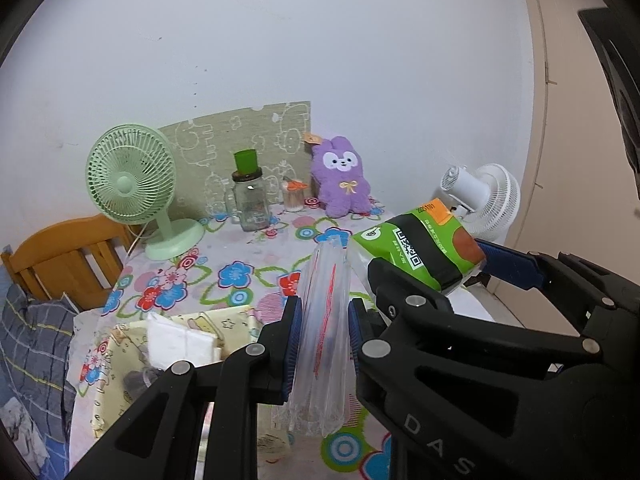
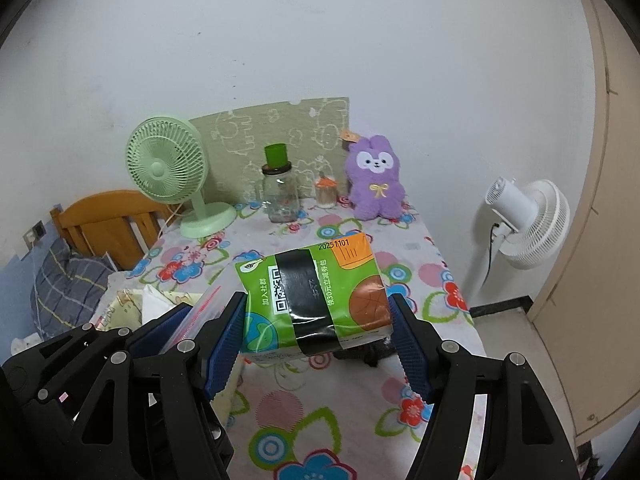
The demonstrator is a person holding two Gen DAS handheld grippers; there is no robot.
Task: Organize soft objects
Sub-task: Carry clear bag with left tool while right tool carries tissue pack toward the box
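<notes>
My left gripper [image 1: 323, 340] is shut on a clear zip bag [image 1: 322, 344] with a red seal line, held upright above the table. My right gripper [image 2: 318, 330] is shut on a green tissue pack [image 2: 316, 304] with a black band, held above the table; the pack also shows in the left wrist view [image 1: 420, 246], just right of the bag's top. The bag's edge and the left gripper [image 2: 160, 332] show at the left of the right wrist view. A purple plush rabbit [image 1: 342, 178] sits at the table's back against the wall.
The floral tablecloth [image 2: 360, 392] covers the table. At the back stand a green desk fan [image 1: 134, 192], a glass jar with green cup [image 1: 248, 196] and a small cup [image 1: 294, 198]. A yellow fabric basket [image 1: 120, 364] sits front left. A white floor fan [image 2: 528, 224] stands right.
</notes>
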